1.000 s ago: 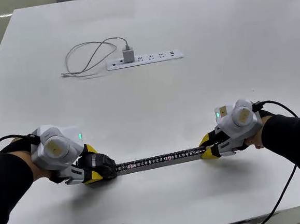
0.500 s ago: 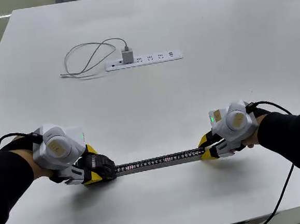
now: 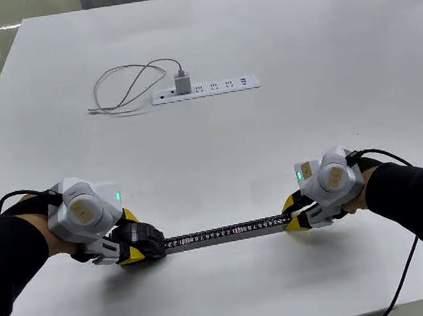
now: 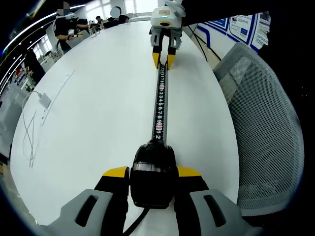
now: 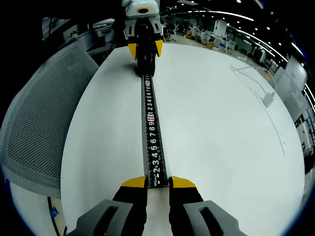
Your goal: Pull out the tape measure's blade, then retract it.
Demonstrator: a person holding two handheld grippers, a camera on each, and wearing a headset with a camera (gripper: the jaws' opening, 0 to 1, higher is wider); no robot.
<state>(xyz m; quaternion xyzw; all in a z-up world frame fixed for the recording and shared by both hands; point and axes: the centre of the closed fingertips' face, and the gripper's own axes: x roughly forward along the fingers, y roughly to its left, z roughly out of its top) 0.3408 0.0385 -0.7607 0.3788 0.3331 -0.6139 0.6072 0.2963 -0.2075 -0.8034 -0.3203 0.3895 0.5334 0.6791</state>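
The left hand-held gripper (image 3: 132, 235) clamps the black tape measure (image 4: 153, 172) on the white table (image 3: 269, 139); the right hand-held gripper (image 5: 158, 182) pinches the blade (image 5: 151, 132) by its tip (stretched flat between them).

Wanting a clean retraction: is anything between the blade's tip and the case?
Nothing visible: the blade runs over bare table from the right gripper to the case in the left gripper.

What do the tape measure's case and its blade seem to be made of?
The case looks like black plastic or rubber, slightly glossy, with soft highlights. The blade is probably thin coated metal: dark, matte, printed pale numerals, lying straight.
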